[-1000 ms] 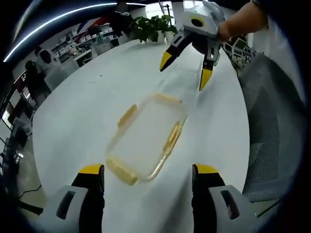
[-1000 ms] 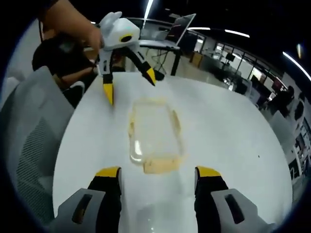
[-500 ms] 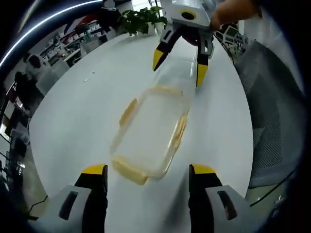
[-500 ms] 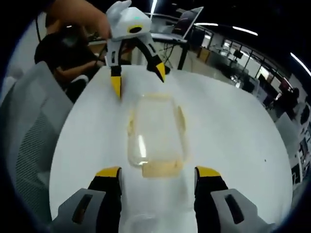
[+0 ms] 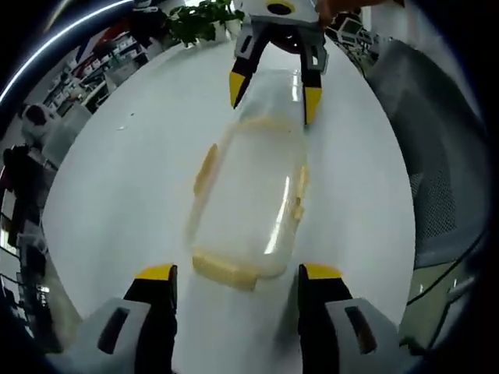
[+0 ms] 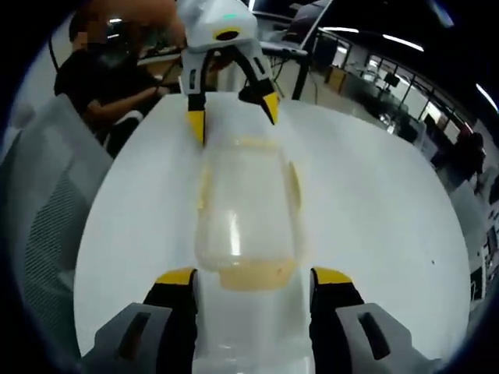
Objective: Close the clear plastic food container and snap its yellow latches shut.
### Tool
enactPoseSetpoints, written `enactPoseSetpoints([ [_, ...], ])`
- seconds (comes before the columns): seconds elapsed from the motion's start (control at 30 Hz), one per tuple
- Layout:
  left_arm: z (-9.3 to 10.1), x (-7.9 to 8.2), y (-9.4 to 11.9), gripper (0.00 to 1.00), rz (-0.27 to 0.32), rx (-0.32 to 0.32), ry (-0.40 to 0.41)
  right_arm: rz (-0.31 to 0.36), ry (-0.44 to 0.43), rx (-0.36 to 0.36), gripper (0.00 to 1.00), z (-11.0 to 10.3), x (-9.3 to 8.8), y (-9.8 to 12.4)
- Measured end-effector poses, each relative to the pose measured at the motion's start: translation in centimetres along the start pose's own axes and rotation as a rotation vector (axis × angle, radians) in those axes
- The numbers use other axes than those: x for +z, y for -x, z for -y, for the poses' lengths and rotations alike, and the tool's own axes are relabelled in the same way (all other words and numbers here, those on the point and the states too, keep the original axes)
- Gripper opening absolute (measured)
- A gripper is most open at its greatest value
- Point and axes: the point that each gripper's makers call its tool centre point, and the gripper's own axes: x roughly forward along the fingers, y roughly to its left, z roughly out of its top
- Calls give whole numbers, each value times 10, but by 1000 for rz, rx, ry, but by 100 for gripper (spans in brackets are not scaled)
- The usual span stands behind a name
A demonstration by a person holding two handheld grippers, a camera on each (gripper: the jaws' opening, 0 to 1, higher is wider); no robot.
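The clear plastic container [image 5: 249, 199] lies lengthwise on the white table, with yellow latches on its sides and at both short ends. My left gripper [image 5: 238, 274] is open, its jaws on either side of the near end latch [image 5: 224, 271]. At the opposite end my right gripper [image 5: 274, 93] is open too. In the right gripper view the container [image 6: 245, 210] runs from my right gripper [image 6: 253, 276] to the left gripper [image 6: 232, 114]. A faint clear plastic piece [image 6: 249, 331] lies between the right jaws; I cannot tell whether it is the lid.
The white oval table [image 5: 117, 179] has bare surface on both long sides of the container. A grey mesh chair [image 5: 437, 156] stands at its edge, the chair [image 6: 47, 210] also beside a seated person [image 6: 109, 78]. A green plant [image 5: 195, 19] stands at the far end.
Both grippers have closed in on the container's short ends and lined up with its length. Both stay open. The container itself has not visibly shifted on the table.
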Motion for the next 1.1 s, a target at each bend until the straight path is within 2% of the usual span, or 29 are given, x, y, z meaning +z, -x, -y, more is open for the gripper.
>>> enactPoseSetpoints([
  [0.1, -5, 0, -1, 61, -3, -9, -4, -39, 34, 9, 56, 1, -5, -5],
  [0.3, -9, -2, -7, 60, -37, -48, -49, -59, 11, 38, 56, 1, -9, -10],
  [0.63, -11, 0, -12, 56, -40, -110, -102, -76, -18, 66, 56, 3, -12, -15],
  [0.7, -10, -3, -12, 51, -59, -139, -131, -82, -17, 77, 56, 1, -12, -16],
  [0.73, -13, -10, -14, 48, -97, -133, -179, -77, -33, 87, 55, 1, -11, -17],
  [0.8, -14, -15, -18, 46, -124, -129, -219, -79, -39, 94, 54, 1, -11, -17],
  [0.87, -10, -10, -19, 49, -101, -152, -186, -75, -38, 94, 54, 2, -11, -18],
  [0.9, -8, -3, -21, 49, -64, -161, -153, -77, -40, 96, 54, 1, -11, -18],
  [1.0, -9, -4, -21, 49, -84, -166, -194, -75, -44, 102, 53, 1, -11, -18],
  [1.1, -10, -3, -21, 49, -85, -185, -183, -73, -52, 111, 53, 0, -12, -18],
])
